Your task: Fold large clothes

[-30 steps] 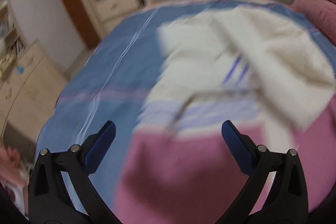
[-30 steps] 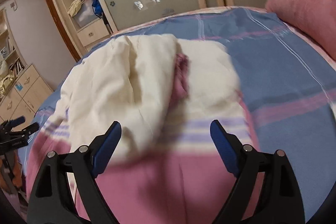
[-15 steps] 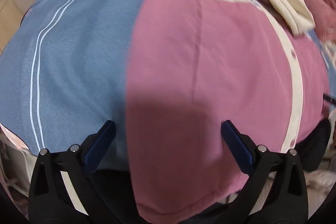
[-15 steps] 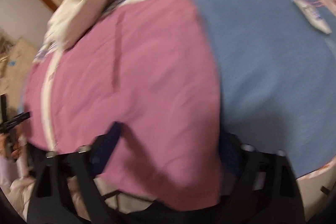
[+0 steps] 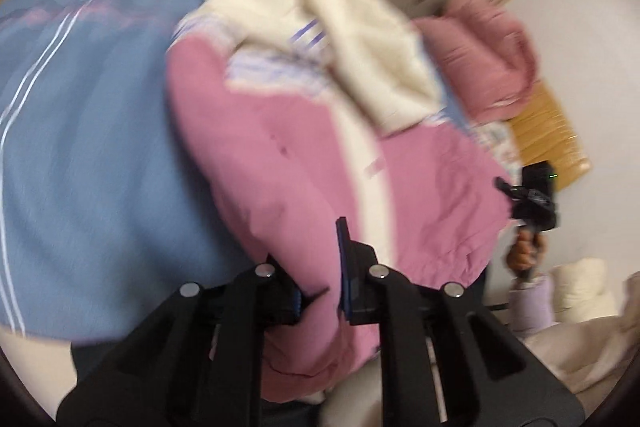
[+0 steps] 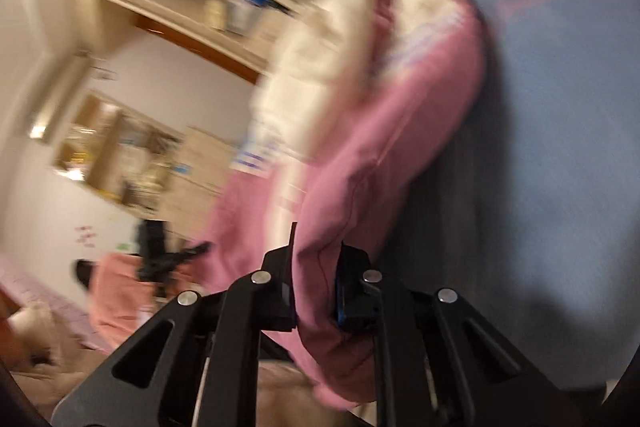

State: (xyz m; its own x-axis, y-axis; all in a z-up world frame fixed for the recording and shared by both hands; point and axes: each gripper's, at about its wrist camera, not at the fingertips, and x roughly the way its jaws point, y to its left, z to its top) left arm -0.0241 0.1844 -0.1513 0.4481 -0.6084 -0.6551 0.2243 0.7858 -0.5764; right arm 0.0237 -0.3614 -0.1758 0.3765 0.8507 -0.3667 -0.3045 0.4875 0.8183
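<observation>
The pink hem of the jacket (image 5: 304,163) is pinched between the pads of the left gripper (image 5: 320,291), whose jaws have just been closing and are now pressed onto the fabric. The opposite stretch of hem on the same jacket (image 6: 360,155) is clamped in the right gripper (image 6: 314,291), its jaws likewise just closed on cloth. Ahead of both sets of jaws the garment is spread away over the blue bedspread (image 5: 92,131), its cream upper part (image 5: 320,39) bunched at the far end. To the outer side of each jaw pair bare bedspread is left open; behind the jaws the bed's near edge is met. Compared with a second ago, both jaw pairs, then spread wide above the jacket with nothing gripped, are now shut on its bottom edge, and both views are tilted and blurred
</observation>
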